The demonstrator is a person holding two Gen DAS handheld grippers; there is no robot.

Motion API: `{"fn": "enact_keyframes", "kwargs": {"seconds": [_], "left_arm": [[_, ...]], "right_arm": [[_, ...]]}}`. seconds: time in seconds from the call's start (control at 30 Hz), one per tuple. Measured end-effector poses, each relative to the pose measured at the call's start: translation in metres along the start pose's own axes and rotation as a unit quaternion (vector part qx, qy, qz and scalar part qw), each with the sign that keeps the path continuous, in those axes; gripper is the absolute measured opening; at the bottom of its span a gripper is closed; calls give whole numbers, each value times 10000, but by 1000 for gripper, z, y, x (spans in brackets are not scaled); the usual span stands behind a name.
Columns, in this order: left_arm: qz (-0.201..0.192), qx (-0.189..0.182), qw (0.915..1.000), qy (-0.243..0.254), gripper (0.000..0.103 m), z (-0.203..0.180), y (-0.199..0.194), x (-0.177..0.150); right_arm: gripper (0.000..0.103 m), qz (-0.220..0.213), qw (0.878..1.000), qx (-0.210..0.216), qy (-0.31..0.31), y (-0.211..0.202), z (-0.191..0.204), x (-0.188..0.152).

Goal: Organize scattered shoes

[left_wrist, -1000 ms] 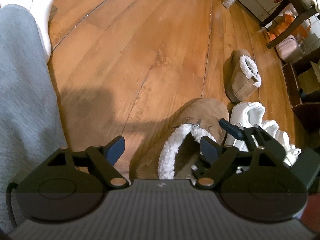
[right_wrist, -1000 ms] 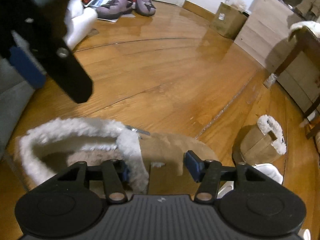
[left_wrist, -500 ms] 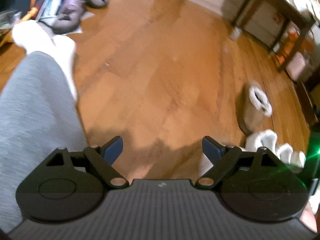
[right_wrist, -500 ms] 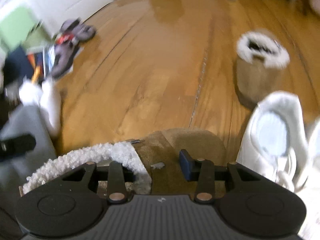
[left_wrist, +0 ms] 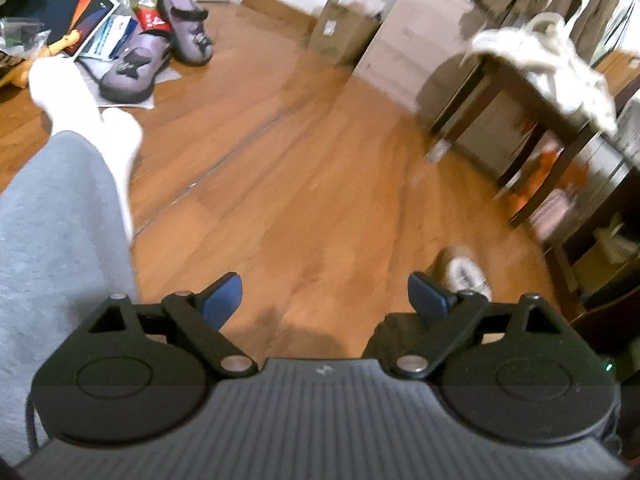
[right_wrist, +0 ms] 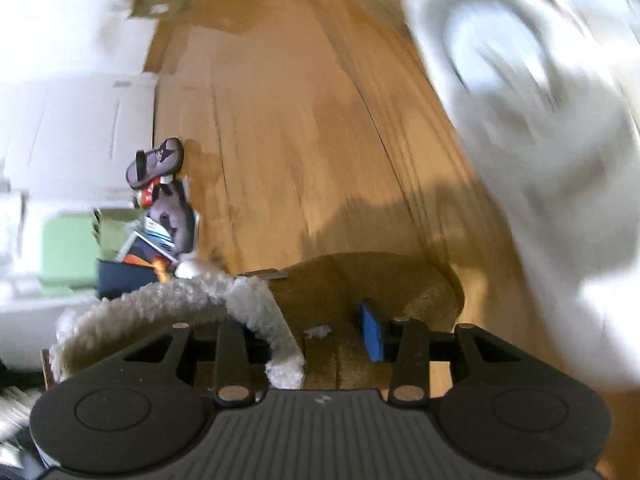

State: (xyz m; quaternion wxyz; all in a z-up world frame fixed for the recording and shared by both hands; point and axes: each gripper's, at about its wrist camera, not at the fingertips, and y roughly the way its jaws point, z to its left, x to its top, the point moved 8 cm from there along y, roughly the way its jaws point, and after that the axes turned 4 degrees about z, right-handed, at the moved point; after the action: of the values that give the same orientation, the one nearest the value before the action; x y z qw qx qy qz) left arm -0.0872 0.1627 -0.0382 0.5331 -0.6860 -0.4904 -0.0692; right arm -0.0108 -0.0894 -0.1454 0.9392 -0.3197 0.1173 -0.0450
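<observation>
Suede boot [right_wrist: 376,284], fleece-lined, toe pointing away: my right gripper [right_wrist: 320,332] clamps its cuff; left gripper [left_wrist: 326,296] opening, empty.

Black gripper [left_wrist: 322,294], blue pads [left_wrist: 222,295]; grey trouser leg [left_wrist: 52,240].

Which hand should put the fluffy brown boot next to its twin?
Probably the right. The right gripper is already clamped on the brown boot. The left gripper is empty, its jaws opening over bare floor, near the other boot.

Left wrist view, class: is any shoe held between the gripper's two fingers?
No: the left gripper has only bare wooden floor between its opening jaws.
</observation>
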Motion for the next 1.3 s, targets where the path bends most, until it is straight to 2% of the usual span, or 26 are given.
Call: {"fn": "enact_keyframes", "kwargs": {"seconds": [0.03, 0.1, 0.2, 0.23, 0.27, 0.33, 0.37, 0.43, 0.47, 0.57, 0.63, 0.73, 0.77, 0.87, 0.97, 1.03, 1.2, 1.23, 1.3], "left_arm": [[-27, 123, 9999, 78, 94, 0, -1, 0], [-51, 343, 9992, 212, 94, 1, -2, 1], [8, 269, 9996, 88, 94, 3, -1, -1], [40, 249, 9997, 9, 94, 5, -1, -2], [75, 298, 9995, -21, 94, 7, 0, -3], [157, 518, 9985, 30, 94, 11, 3, -6], [181, 580, 9981, 45, 94, 12, 3, -6], [282, 688, 9972, 19, 94, 16, 5, -9], [303, 688, 9972, 4, 94, 17, 6, -10], [350, 691, 9970, 3, 94, 17, 8, -10], [387, 694, 9968, 14, 94, 16, 9, -11], [427, 679, 9968, 33, 94, 16, 7, -14], [464, 656, 9968, -1, 94, 16, 7, -14], [637, 547, 9964, -152, 94, 18, 6, -14], [739, 491, 9960, -133, 94, 17, 6, -13], [796, 502, 9955, -71, 94, 16, 6, -13], [1073, 486, 9930, 10, 94, 15, 20, -17], [1119, 482, 9925, 61, 94, 13, 21, -18], [1185, 435, 9919, 133, 94, 9, 24, -20]], "right_arm": [[40, -40, 9996, 35, 290, -2, -7, -7], [40, -208, 9987, 70, 452, -8, -13, -22], [42, -308, 9964, 161, 772, -10, -23, -38], [46, -318, 9934, 248, 1076, -9, -29, -42], [56, -329, 9921, 279, 1175, -7, -31, -44], [59, -475, 9913, 465, 1134, -5, -29, -41], [72, -608, 9897, 644, 1128, -9, -25, -40], [89, -826, 9888, 887, 867, -20, -10, -37], [88, -949, 9902, 877, 525, -25, 0, -37], [88, -1309, 9889, 442, -551, -35, 24, -37], [89, -1573, 9765, -254, -1454, -36, 35, -39], [89, -1645, 9602, -1037, -2006, -24, 32, -39], [89, -1633, 9550, -1271, -2124, -16, 31, -39], [89, -1437, 9496, -1735, -2181, 11, 23, -32], [89, -1399, 9422, -2018, -2281, 18, 18, -36], [90, -1446, 9281, -2385, -2468, 37, 20, -37], [91, -1099, 9167, -2513, -2904, 78, 22, -38], [94, -1051, 9118, -2594, -3006, 87, 21, -38], [97, -1124, 9061, -2697, -3059, 95, 19, -36]]}}
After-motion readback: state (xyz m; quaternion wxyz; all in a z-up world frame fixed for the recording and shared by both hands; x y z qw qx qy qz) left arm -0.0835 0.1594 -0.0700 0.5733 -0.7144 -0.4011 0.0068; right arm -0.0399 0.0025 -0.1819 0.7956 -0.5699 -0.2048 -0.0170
